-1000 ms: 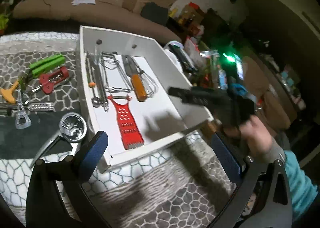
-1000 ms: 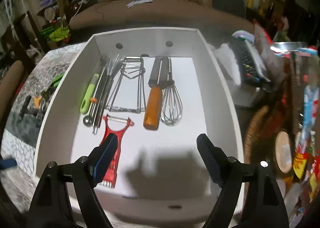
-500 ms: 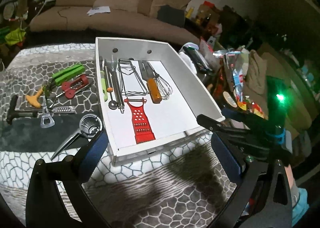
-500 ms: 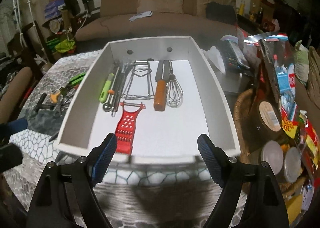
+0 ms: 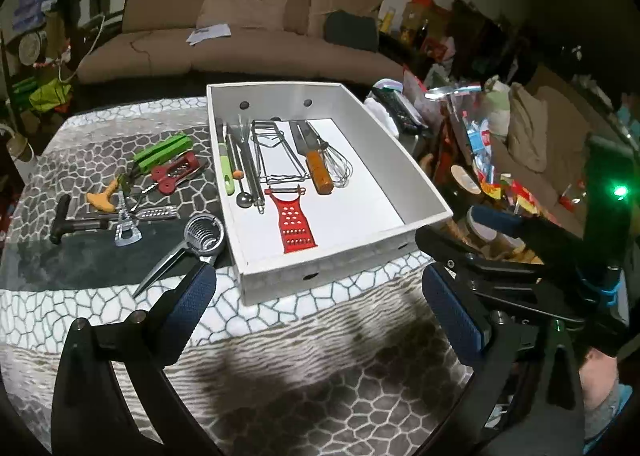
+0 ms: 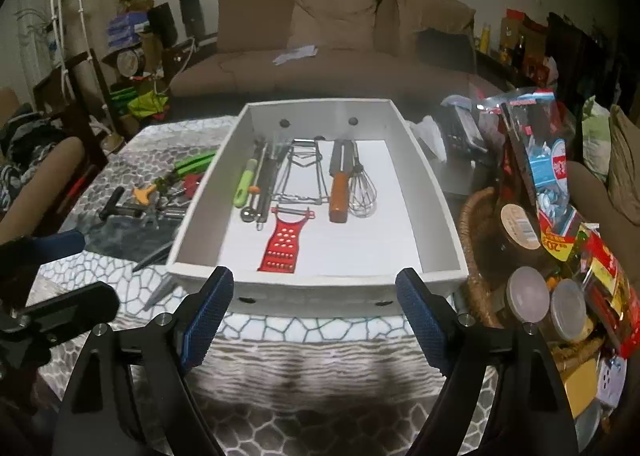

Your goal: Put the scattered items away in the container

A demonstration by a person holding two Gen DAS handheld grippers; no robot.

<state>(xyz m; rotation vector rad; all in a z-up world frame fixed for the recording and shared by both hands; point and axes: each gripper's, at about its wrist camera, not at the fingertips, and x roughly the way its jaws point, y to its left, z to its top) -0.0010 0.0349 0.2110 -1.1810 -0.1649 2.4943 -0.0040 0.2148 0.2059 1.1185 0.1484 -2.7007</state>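
Observation:
A white box (image 5: 416,171) (image 6: 436,191) stands on the patterned tablecloth. It holds a red grater (image 5: 295,221) (image 6: 283,246), an orange-handled knife (image 5: 318,171), a whisk (image 6: 363,193), a wire tool and a green-handled tool (image 5: 227,171). Left of the box lie scattered tools: a metal strainer with tongs (image 5: 200,236), a green tool (image 5: 162,151), a red corkscrew (image 5: 174,171), an orange-handled tool (image 5: 103,197), a black T-handle (image 5: 66,217). My left gripper (image 5: 320,312) is open and empty, before the box's near wall. My right gripper (image 6: 316,320) is open and empty, also short of the box.
A brown sofa (image 6: 340,43) stands behind the table. Right of the box are a wicker basket (image 6: 476,223), jars and snack packets (image 6: 560,223). The right gripper's body (image 5: 520,256) shows at the right of the left wrist view.
Both grippers have pulled back from over the box toward me. The box and the scattered tools now lie farther off in both views. Nothing was picked up.

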